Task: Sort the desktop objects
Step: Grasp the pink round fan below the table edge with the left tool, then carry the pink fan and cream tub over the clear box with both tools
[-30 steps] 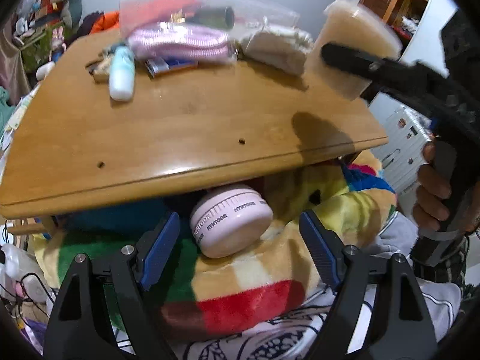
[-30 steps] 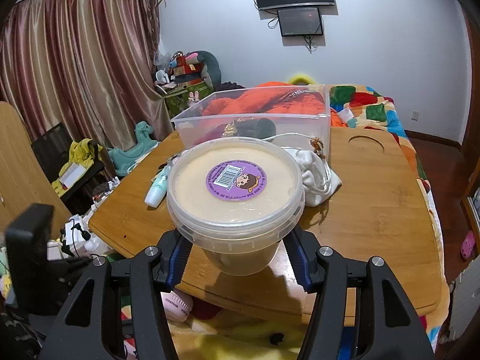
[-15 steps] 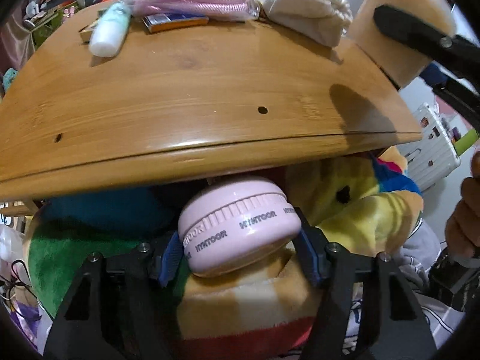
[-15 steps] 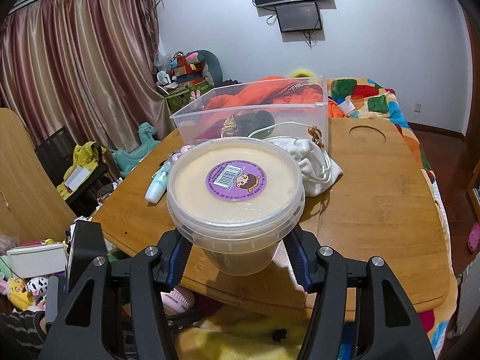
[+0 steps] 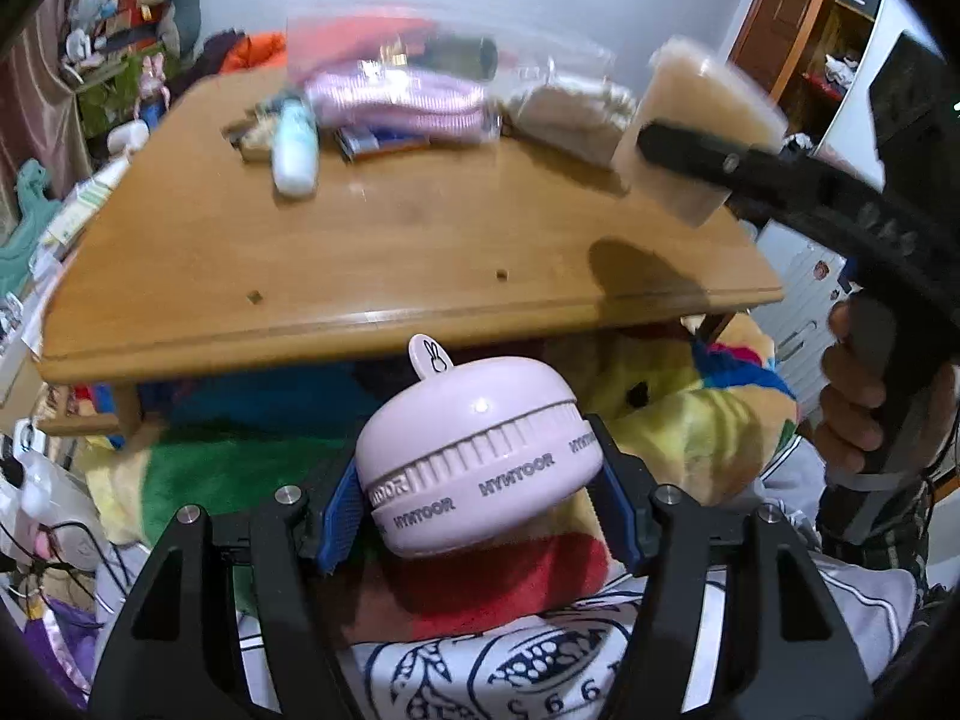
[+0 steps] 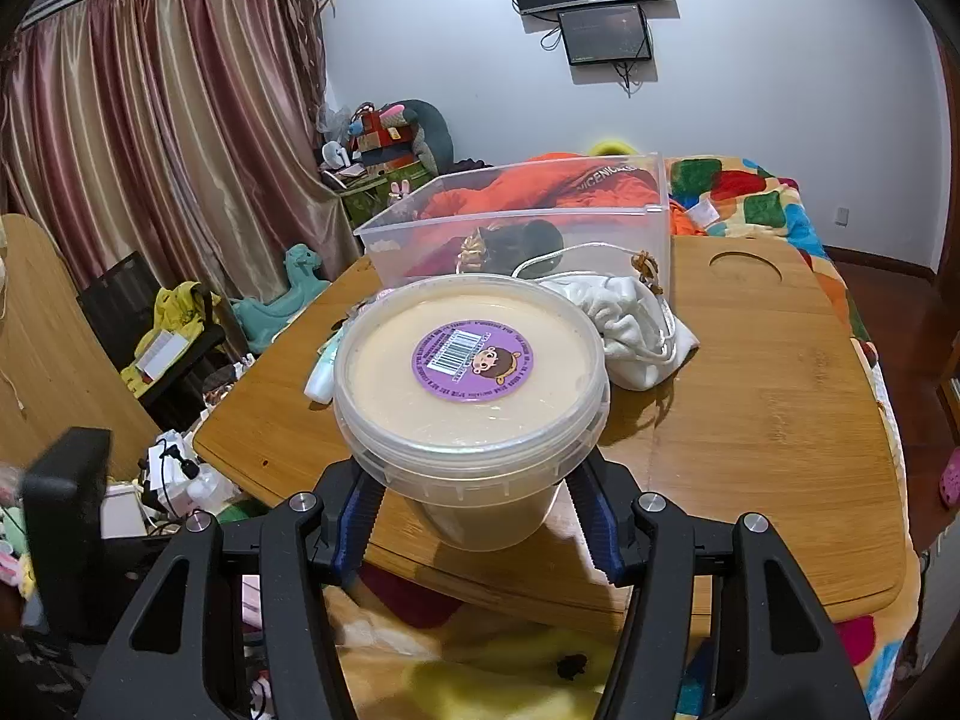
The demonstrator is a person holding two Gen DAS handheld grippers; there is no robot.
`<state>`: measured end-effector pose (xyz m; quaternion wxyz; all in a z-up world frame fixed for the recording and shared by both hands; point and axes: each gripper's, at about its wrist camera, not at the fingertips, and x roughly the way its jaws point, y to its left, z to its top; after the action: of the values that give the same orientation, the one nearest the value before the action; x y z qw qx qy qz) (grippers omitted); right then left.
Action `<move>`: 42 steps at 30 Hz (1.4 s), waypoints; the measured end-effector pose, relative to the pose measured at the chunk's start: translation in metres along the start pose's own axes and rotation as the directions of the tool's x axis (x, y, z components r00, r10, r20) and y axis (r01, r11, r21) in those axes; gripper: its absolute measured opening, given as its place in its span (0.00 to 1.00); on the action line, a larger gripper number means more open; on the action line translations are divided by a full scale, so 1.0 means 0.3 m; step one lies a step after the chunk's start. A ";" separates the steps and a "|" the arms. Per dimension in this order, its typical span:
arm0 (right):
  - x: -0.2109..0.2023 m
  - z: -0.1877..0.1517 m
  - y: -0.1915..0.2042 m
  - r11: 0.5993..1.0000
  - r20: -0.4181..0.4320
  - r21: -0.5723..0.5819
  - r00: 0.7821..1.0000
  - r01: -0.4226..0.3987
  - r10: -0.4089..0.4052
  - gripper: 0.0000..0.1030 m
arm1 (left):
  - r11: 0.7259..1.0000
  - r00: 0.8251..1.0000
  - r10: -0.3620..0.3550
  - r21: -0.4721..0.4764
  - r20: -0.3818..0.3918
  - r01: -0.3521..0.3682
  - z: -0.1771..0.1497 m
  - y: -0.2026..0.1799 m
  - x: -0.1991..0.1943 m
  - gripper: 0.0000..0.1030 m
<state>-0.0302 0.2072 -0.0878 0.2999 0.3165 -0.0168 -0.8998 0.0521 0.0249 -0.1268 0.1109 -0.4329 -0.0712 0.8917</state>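
The left gripper (image 5: 477, 495) had just closed on the pink round case (image 5: 480, 468) and gripped it by its sides, tilted, clear of the colourful blanket (image 5: 690, 438) below the near edge of the bench (image 5: 390, 252). The right gripper (image 6: 474, 513) clamped the lidded plastic tub (image 6: 471, 396) above the bench's near edge. A clear bin (image 6: 522, 222) stood at the far edge, with a white cloth pouch (image 6: 636, 324) and a small white bottle (image 5: 294, 150) just in front of it.
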 end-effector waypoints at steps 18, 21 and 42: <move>-0.049 0.113 -0.030 0.998 0.044 -0.019 0.998 0.052 -0.051 0.52 | 0.998 0.969 0.023 0.048 0.245 -0.036 0.287 0.036 -0.161 0.63; -0.045 0.144 -0.039 0.997 0.049 -0.024 0.997 0.067 -0.065 0.52 | 0.998 0.963 0.014 0.055 0.269 -0.029 0.341 0.044 -0.164 0.63; 0.082 0.426 -0.099 0.995 0.080 -0.048 0.993 0.089 -0.085 0.52 | 0.997 0.941 -0.050 0.072 0.335 0.027 0.702 0.114 -0.109 0.63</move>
<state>-0.1351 0.1975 -0.0060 0.2675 0.2738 0.0085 -0.9238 -0.0987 -0.0230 0.0199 0.1288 -0.2688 -0.0678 0.9521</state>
